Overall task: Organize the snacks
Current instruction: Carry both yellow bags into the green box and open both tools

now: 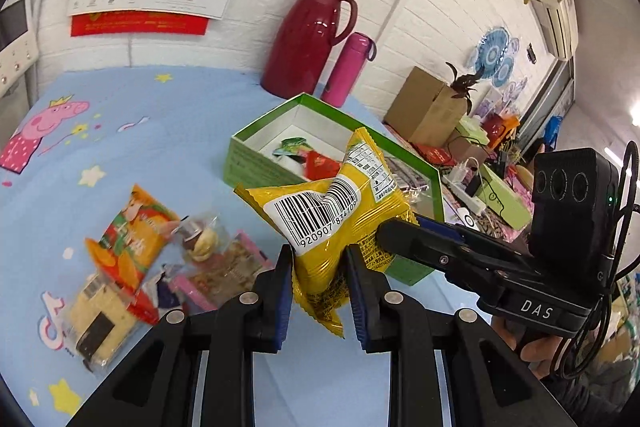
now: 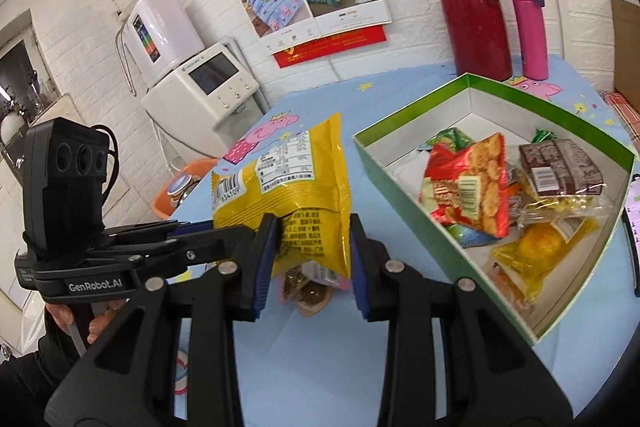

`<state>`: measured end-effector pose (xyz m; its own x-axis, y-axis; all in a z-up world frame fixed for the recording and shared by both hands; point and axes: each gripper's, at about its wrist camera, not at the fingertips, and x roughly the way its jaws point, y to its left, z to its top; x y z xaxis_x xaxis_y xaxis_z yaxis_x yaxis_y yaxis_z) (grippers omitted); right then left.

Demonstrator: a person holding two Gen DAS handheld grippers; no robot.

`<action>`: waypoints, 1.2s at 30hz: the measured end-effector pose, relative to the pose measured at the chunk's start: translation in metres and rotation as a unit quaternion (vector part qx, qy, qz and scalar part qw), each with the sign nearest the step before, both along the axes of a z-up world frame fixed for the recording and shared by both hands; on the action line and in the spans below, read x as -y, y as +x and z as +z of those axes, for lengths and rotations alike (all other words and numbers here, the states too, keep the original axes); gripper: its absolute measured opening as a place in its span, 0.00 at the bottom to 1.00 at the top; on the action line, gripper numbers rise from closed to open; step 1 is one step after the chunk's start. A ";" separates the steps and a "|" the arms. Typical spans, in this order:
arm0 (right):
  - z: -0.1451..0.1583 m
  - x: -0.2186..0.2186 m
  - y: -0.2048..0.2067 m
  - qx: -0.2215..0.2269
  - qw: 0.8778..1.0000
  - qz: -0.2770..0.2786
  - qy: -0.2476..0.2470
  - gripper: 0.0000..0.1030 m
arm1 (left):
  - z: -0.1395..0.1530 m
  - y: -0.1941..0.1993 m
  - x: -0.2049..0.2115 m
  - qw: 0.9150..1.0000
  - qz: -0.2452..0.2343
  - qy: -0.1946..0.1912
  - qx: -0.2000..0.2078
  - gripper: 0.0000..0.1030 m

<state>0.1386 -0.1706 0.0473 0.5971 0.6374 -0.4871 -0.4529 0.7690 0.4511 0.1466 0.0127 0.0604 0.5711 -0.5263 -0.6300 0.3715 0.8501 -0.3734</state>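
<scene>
Both claws pinch the same yellow snack bag [image 1: 340,227] above the worktop [image 1: 160,131]: the left claw [image 1: 320,291] at its bottom edge, the right claw [image 2: 312,259] likewise, probably for handing over towards the green box [image 2: 404,187] just beside it.

My left wrist camera looks forward along my blue-padded fingers [image 1: 280,287], close above the blue cartoon-print table [image 1: 160,131], facing the white brick wall. My right wrist camera looks the same way from farther right. Both share the yellow foil snack bag [image 1: 332,227], the open green cardboard box [image 2: 404,187] and the dark red plastic jug [image 2: 472,7].
</scene>
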 end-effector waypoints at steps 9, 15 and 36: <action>0.001 0.053 0.029 -0.004 0.998 -0.062 0.010 0.36 | 0.003 0.050 0.057 0.999 -0.038 0.006 0.000 0.24; -0.006 0.085 0.051 -0.024 0.995 -0.092 0.029 0.36 | -0.001 0.082 0.090 0.998 -0.058 0.024 -0.003 0.24; -0.018 0.105 0.067 -0.028 0.990 -0.136 -0.001 0.94 | -0.005 0.090 0.081 0.991 0.043 0.115 0.054 0.84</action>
<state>0.2052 -0.2754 0.0290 0.7181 0.4565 -0.5253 -0.2037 0.8596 0.4685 0.2361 -0.0688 0.0551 0.6781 -0.3229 -0.6602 0.3213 0.9382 -0.1289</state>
